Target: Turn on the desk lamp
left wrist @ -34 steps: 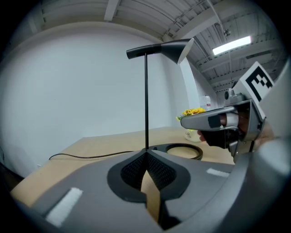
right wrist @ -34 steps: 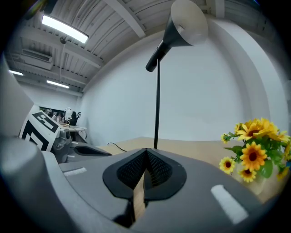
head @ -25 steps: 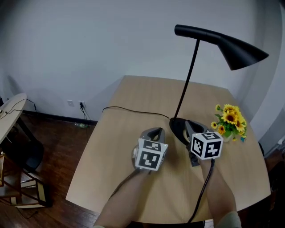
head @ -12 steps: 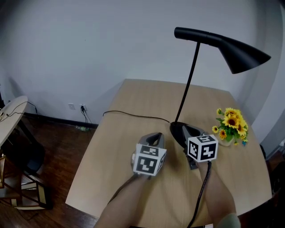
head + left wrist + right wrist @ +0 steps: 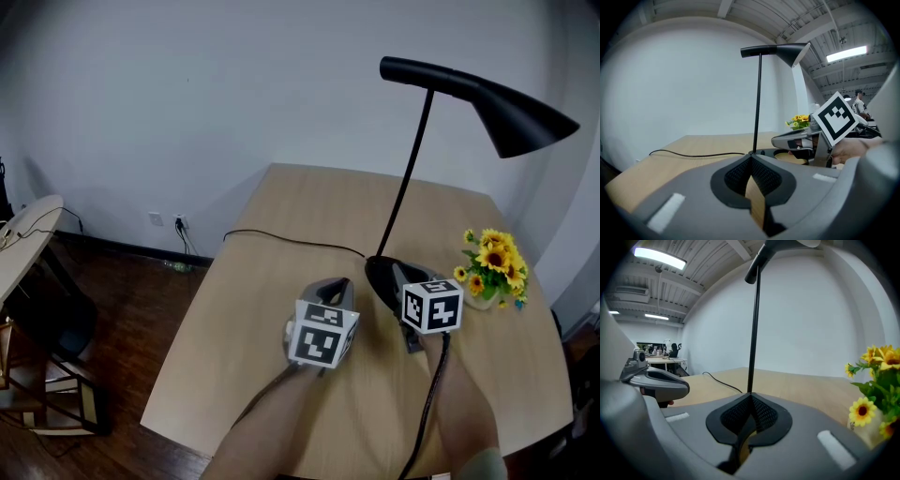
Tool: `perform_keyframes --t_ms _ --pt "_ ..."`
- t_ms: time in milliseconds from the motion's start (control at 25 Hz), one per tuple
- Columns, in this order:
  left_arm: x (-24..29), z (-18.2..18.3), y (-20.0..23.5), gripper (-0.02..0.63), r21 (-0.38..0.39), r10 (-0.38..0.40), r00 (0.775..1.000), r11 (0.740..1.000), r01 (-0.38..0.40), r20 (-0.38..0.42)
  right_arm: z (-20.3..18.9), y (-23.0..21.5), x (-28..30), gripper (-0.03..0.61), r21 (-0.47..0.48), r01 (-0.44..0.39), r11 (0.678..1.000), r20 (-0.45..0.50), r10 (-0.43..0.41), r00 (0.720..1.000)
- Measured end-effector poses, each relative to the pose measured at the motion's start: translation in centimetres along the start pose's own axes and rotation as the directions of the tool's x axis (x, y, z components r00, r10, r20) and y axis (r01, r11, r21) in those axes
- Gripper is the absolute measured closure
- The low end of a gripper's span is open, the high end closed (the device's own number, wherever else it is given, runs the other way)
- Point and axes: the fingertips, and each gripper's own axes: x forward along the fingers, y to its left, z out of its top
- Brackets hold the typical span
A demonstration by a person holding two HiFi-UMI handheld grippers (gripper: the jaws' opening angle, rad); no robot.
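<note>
Over the worktop (image 5: 272, 216), the left hand-held gripper (image 5: 335, 285) has its jaws pressed together, empty. At its 3 o'clock, the right hand-held gripper (image 5: 397, 273), likewise closed on nothing, hovers over the black desk lamp (image 5: 410, 192) base, with sunflowers (image 5: 494, 264) farther right.

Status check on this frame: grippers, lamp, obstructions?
Left gripper shut, empty; right gripper shut, empty, tip over lamp base. Desk lamp looks unlit. Sunflowers beside base, not blocking.

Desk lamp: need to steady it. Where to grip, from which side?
Grip the thin stem low, just above the base, jaws closing across it from the near side. It's slim and nearly upright; the flared shade would probably slip.
</note>
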Motion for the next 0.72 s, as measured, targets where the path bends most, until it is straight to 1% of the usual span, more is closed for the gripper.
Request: perform_keyframes --t_ms 400,560,720 --pt "0.0 -0.1 0.0 0.614 -0.02 -0.007 1.0 1.0 0.007 -0.002 -1.1 -0.5 2.4 0.578 -0.039 -0.012 0.999 -0.114 0.008 0.993" --pt "-0.1 -0.1 0.0 0.614 -0.025 -0.006 1.0 1.0 0.006 -0.002 -1.5 -0.5 3.3 0.578 -0.081 -0.012 0.997 -0.172 -0.002 0.985" --pt "0.0 0.1 0.1 0.614 -0.019 -0.006 1.0 1.0 0.006 0.0 -1.2 -0.6 3.8 0.578 -0.105 -0.005 0.994 -0.178 -0.014 0.984"
